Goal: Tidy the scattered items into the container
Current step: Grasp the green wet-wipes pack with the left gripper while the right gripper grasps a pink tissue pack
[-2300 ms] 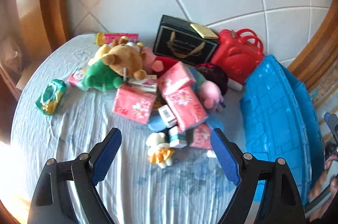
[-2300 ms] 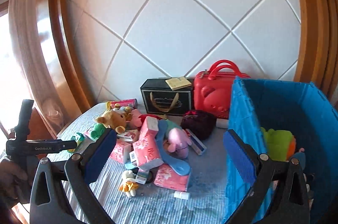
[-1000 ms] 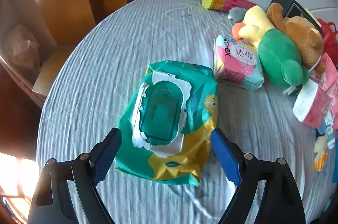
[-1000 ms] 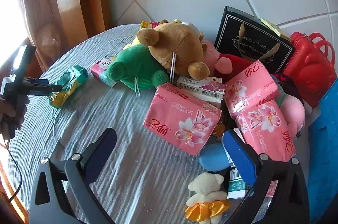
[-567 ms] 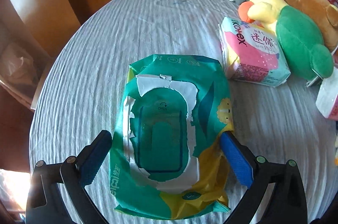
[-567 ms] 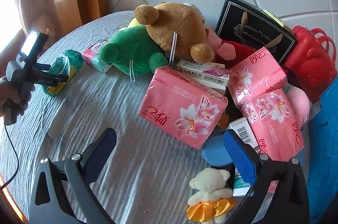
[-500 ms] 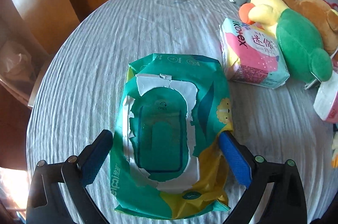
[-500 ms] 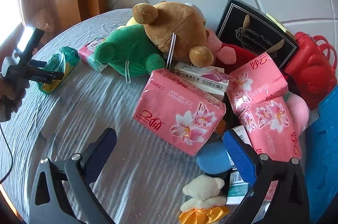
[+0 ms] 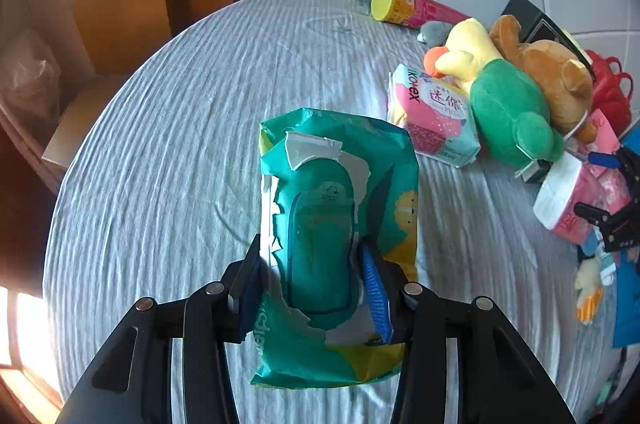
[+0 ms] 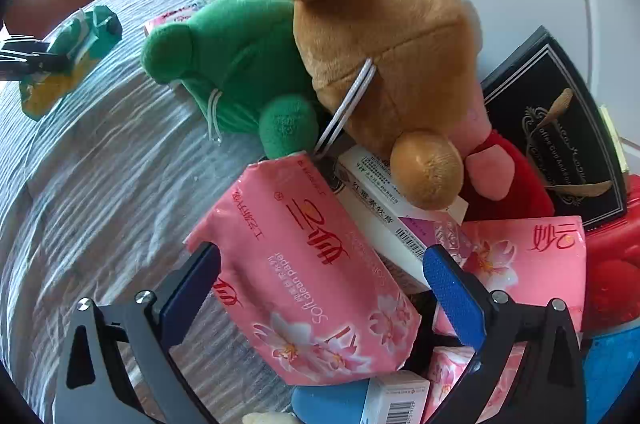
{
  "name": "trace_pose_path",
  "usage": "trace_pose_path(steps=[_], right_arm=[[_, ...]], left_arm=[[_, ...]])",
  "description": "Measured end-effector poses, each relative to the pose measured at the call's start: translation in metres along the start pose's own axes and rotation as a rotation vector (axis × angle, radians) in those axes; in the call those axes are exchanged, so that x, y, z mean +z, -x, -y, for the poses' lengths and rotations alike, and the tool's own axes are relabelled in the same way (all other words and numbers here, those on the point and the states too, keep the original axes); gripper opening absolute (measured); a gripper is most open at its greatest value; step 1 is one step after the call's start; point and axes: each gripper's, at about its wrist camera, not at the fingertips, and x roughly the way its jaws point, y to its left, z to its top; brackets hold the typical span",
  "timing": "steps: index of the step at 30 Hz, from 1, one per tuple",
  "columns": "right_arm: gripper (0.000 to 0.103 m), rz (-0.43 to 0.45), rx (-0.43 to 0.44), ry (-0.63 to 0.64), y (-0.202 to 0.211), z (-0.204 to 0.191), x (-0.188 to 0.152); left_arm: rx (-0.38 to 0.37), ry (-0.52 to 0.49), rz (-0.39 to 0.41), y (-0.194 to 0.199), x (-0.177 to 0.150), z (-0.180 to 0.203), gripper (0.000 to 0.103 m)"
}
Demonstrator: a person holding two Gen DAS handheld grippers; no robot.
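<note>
While the left tool [image 9: 314, 284] closes lengthwise along the wipes pack [image 9: 336, 224], the open right tool [image 10: 320, 288] straddles the pink tissue pack [image 10: 312, 276] — its long axis running away between the pads, untouched.

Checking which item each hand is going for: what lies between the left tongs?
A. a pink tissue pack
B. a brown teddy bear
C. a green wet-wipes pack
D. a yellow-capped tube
C: the left tongs are closing on the green wet-wipes pack, both blue pads against its sides.

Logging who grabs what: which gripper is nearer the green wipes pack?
Left. The left gripper is closing on the wipes pack; the right gripper straddles a pink tissue pack across the table.
</note>
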Motion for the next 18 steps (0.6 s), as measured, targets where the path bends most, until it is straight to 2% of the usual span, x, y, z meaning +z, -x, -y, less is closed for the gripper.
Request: trace_pose_path(steps=[1, 5, 7, 12, 18], right_arm=[[0.103, -0.025, 0.043, 0.001, -0.007, 0.001, 0.000], [0.103, -0.015, 0.049, 0.045, -0.006, -0.011, 0.000], [0.096, -0.005, 0.020, 0.080, 0.000, -0.024, -0.003], [0.069, 0.034, -0.025, 0.088, 0.024, -0.045, -0.013], [0.056, 0.050, -0.061, 0.046, 0.041, -0.060, -0.023]], left_arm=[[-0.002, 0.003, 0.003, 0.005, -0.004, 0.000, 0.044], [-0.010, 0.015, 0.010, 0.021, -0.018, 0.001, 0.044], [-0.015, 0.035, 0.011, 0.025, -0.022, 0.002, 0.044], [-0.020, 0.049, 0.014, 0.037, -0.029, 0.006, 0.044], [-0.021, 0.055, 0.027, 0.045, -0.026, 0.018, 0.044]])
